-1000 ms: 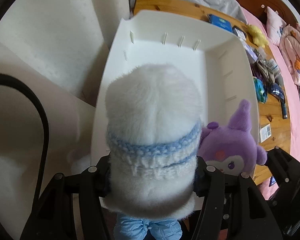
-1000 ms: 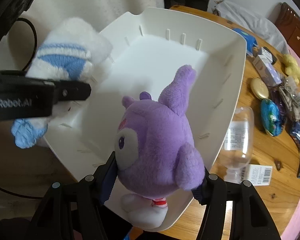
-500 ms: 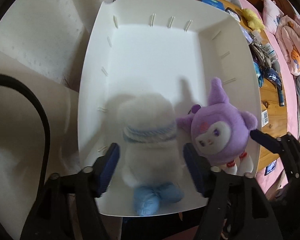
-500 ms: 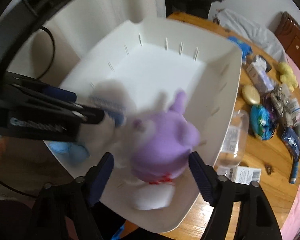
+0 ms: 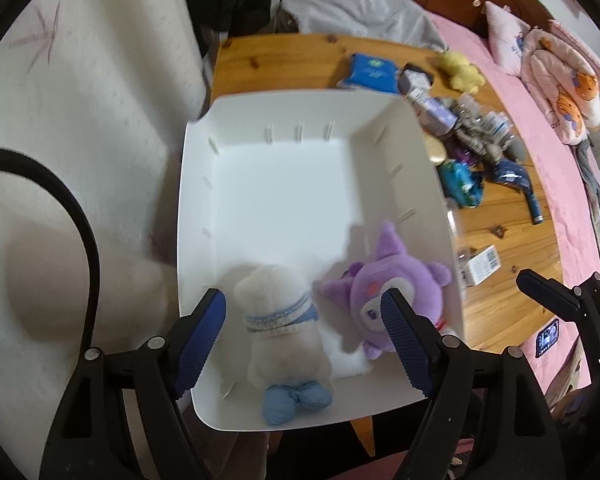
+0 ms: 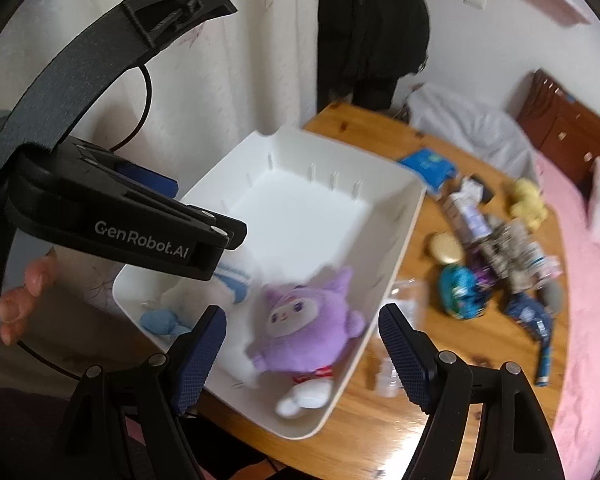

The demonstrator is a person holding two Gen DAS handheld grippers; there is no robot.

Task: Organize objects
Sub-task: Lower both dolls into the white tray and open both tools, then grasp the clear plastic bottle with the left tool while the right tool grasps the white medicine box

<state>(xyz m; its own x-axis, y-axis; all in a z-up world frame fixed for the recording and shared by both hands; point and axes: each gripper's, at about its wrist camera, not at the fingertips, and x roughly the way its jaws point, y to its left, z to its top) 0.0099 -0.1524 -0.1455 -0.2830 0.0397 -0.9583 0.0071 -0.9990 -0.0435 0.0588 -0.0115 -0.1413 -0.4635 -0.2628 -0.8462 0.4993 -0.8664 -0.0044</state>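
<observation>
Fluffy white toy [image 5: 278, 328] and purple plush [image 5: 396, 300] lain in smooth white bin [image 5: 284, 184], 6 o'clock end; left gripper [image 5: 304, 340] and right gripper [image 6: 302, 354] held spread, empty, above.

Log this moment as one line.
left gripper: open, empty | right gripper: open, empty | white plush and purple plush: lying in white bin | clutter on table: unsorted

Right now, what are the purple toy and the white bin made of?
Purple toy: looks like soft plush fabric, fuzzy all over, likely stuffed. Bin: looks like smooth matte white plastic, with stiff walls and moulded ribs.
</observation>
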